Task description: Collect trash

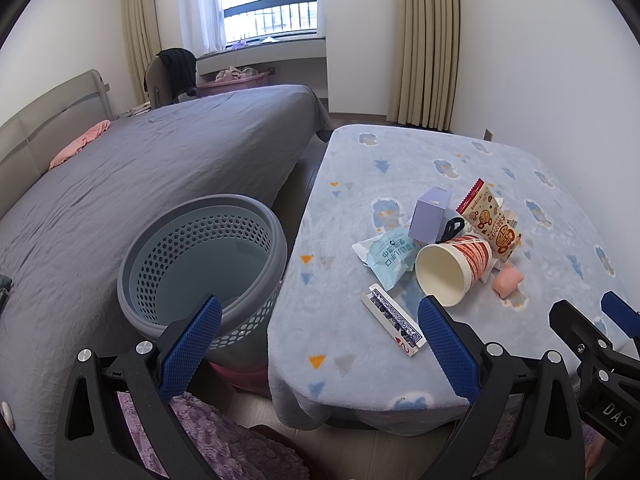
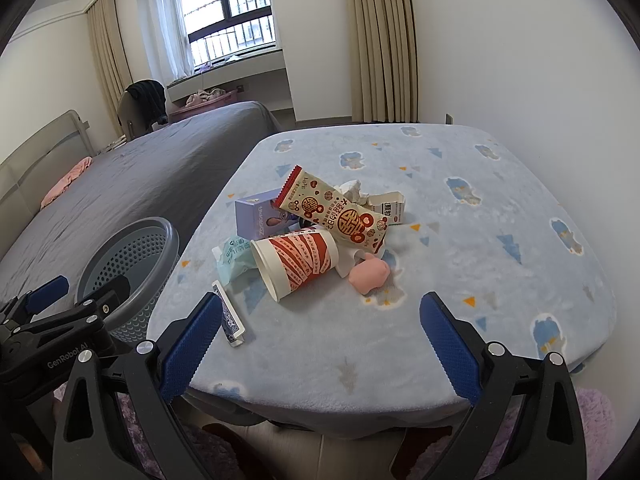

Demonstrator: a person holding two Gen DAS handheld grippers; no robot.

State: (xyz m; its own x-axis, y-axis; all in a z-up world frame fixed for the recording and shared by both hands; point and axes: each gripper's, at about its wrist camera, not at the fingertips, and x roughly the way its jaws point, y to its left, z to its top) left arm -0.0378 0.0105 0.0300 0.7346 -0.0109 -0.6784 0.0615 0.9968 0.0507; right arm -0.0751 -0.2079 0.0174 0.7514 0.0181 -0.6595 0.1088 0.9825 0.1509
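- Left wrist view: the left gripper (image 1: 318,344) has its blue fingers spread wide with nothing between them. The grey perforated basket (image 1: 202,268) stands at 9 o'clock of the table (image 1: 400,184), against its edge. The tipped paper cup (image 1: 454,268) lies at 1 o'clock of the gripper; the playing card (image 1: 394,326) is just before the right finger.
- Right wrist view: the right gripper (image 2: 320,344) is likewise wide apart and empty. The cup (image 2: 296,266) lies at 12 o'clock, the snack wrapper (image 2: 334,210) behind it, the pink toy (image 2: 370,272) at its 3 o'clock.
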